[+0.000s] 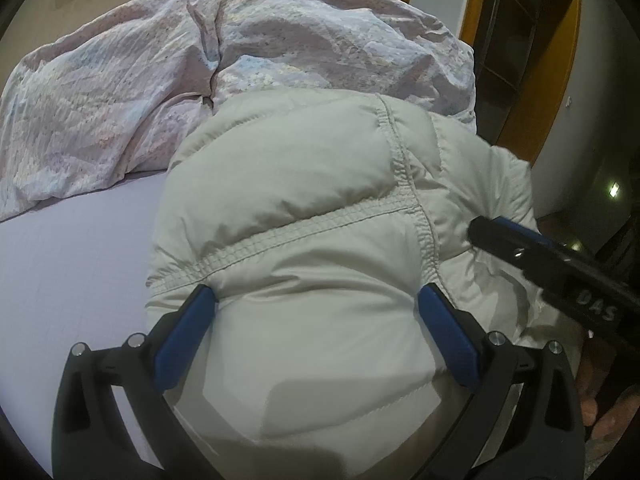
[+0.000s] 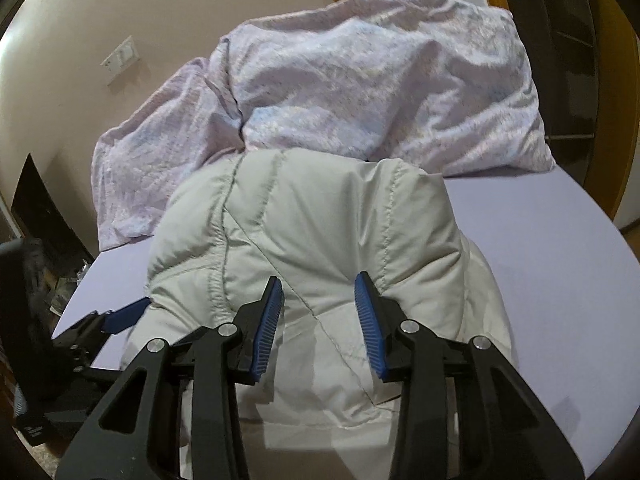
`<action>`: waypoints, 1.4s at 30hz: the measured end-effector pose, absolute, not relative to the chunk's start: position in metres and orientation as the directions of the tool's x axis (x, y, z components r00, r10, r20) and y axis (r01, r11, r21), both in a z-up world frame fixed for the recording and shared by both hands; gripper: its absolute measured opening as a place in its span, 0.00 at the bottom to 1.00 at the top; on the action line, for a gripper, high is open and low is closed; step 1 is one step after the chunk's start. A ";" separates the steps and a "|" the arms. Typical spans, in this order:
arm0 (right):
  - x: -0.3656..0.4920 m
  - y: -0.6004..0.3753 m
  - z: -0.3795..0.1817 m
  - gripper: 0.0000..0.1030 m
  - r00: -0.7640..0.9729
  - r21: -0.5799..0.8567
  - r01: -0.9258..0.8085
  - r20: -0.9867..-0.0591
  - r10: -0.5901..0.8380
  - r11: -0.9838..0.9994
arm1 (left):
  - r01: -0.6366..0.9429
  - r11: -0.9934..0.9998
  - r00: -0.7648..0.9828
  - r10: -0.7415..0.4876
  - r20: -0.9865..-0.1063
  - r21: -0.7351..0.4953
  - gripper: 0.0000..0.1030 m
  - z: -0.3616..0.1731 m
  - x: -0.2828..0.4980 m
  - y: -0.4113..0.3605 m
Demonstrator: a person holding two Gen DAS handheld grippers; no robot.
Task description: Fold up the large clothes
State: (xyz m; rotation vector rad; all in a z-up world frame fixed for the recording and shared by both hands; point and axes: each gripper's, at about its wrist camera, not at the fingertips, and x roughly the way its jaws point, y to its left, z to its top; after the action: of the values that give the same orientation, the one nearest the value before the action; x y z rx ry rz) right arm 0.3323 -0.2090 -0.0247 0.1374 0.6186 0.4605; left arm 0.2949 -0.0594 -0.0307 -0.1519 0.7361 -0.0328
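While bunched, jacket (image 2: 320,240) nears bed edge (image 2: 600,320), seemingly

Lilac-sheeted bed (image 2: 560,240); on it pale puffer jkt (image 2: 320,220), crumpled duvet (image 2: 360,80) behind.

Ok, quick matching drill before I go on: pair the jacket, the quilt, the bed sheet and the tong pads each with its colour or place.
Things:
1. puffer jacket
2. quilt
3. bed sheet
4. pads of the right tongs

Descriptions:
A. plain lilac, flat under everything
B. blue, ribbed
C. pale grey-white, bunched in the foreground
D. pastel patterned, heaped at the far side by the wall

Pairs: 1-C, 2-D, 3-A, 4-B
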 end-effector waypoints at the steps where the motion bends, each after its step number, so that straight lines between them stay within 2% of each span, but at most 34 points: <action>1: 0.334 -0.210 -0.028 0.37 0.715 0.264 -0.373 -0.529 0.457 0.889 | -0.022 0.989 0.742 -0.082 -0.666 -0.146 0.98 -0.031 0.295 -0.061; 9: 0.348 -0.226 -0.057 0.35 0.680 0.356 -0.381 -0.518 0.519 0.853 | -0.008 0.995 0.752 -0.062 -0.657 -0.103 0.98 -0.033 0.297 -0.073; 21: 0.356 -0.229 -0.079 0.34 0.656 0.396 -0.381 -0.520 0.546 0.835 | -0.026 1.000 0.768 0.011 -0.640 -0.013 0.98 -0.039 0.299 -0.087; 25: 0.350 -0.232 -0.063 0.34 0.653 0.382 -0.358 -0.550 0.521 0.852 | -0.007 0.998 0.764 -0.030 -0.644 -0.055 0.97 -0.017 0.287 -0.077; 29: 0.338 -0.248 -0.038 0.35 0.700 0.418 -0.346 -0.481 0.528 0.840 | -0.050 0.998 0.826 0.024 -0.564 -0.031 0.97 0.019 0.277 -0.056; 31: 0.338 -0.252 -0.026 0.35 0.726 0.410 -0.342 -0.457 0.515 0.846 | -0.059 0.998 0.825 0.027 -0.564 -0.039 0.97 0.027 0.282 -0.048; 42: 0.355 -0.237 -0.011 0.35 0.787 0.283 -0.340 -0.436 0.437 0.897 | -0.129 0.992 0.766 0.106 -0.634 0.010 0.98 -0.004 0.323 -0.031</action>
State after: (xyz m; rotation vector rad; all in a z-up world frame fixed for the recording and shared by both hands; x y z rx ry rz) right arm 0.3551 -0.2367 -0.0109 0.1941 0.5158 0.4216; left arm 0.3232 -0.0315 -0.0041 -0.0348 0.6862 0.1272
